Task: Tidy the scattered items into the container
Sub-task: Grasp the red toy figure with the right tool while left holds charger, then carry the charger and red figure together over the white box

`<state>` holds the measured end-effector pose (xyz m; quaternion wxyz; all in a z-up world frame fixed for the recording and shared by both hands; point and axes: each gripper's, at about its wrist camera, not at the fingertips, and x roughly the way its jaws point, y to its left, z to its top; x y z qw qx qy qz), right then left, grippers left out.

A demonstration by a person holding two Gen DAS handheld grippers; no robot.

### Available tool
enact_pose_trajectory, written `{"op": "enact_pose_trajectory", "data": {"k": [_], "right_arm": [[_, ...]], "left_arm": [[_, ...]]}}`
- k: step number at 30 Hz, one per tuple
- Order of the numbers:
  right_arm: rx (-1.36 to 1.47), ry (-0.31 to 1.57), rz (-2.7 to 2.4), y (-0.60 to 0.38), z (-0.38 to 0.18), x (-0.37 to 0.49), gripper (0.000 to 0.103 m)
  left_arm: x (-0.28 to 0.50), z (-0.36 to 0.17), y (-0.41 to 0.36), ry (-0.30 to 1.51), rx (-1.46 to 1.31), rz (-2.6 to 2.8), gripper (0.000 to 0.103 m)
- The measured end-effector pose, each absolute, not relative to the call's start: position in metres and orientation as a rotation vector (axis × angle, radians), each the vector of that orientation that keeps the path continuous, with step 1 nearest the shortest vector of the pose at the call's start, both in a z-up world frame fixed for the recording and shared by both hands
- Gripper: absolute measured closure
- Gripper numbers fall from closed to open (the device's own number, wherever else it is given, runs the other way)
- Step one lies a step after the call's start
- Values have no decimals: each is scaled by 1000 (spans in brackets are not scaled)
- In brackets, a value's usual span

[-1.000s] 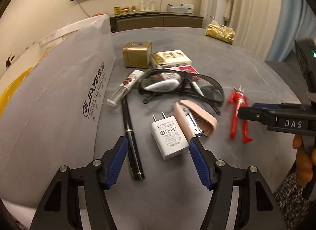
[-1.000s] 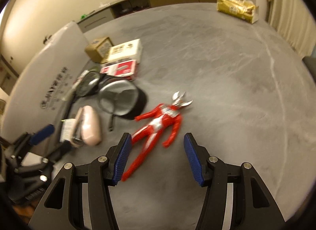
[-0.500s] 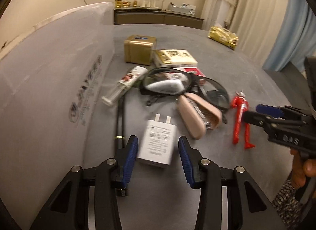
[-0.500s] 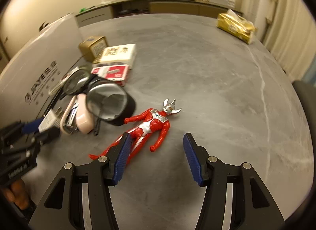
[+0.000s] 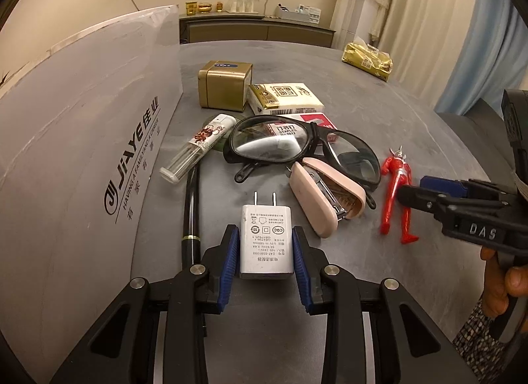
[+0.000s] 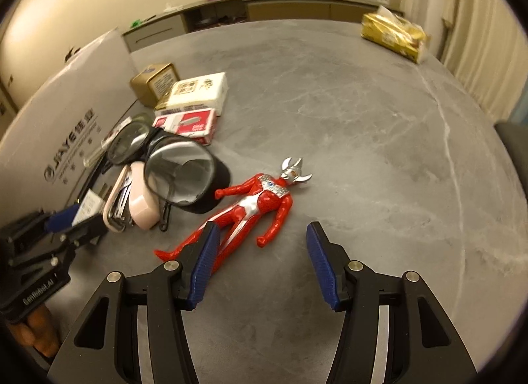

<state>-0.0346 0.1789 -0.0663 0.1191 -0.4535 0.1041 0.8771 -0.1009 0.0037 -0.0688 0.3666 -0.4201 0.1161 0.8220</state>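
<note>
Left wrist, hand-held gripper (image 5: 265,253) clamping charger (image 5: 266,242)

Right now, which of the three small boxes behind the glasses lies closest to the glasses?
The red staples box: it lies partly under the glasses. The cream tissue pack sits behind it, and the gold tin farther back, nearer the white bag.

Both grippers are black frames with ribbed blue finger pads (image 5: 231,252) and silver screws (image 6: 354,265); white "DAS" lettering (image 5: 482,231) marks the right gripper's side (image 5: 462,209), "GenRobot.AI" (image 6: 37,288) the left's.
</note>
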Motion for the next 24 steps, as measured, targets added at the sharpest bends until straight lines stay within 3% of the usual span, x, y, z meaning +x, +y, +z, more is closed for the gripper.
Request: {"op": "enact_pose_trajectory", "data": {"k": [1,3,5,7,24], "right_arm": [[-1328,288,2570,176,-67,-35,47],[-1342,298,2595,171,-65,-37,68],[-1340,287,2596,170,-64,-39,75],[-1350,344,2599,174,-65,-38,92],[-1284,485,2628,181,-51,-23,94]], "left_arm": [[-100,-69,4,310,-1074,2113,71],[-100,-69,3,305,-1075,2109,71],[-101,-68,1,291,-1076,2107,71],[-101,-64,-3,266,-1069,2108,72],[-91,-40,-12,169,-990,2091,72]]}}
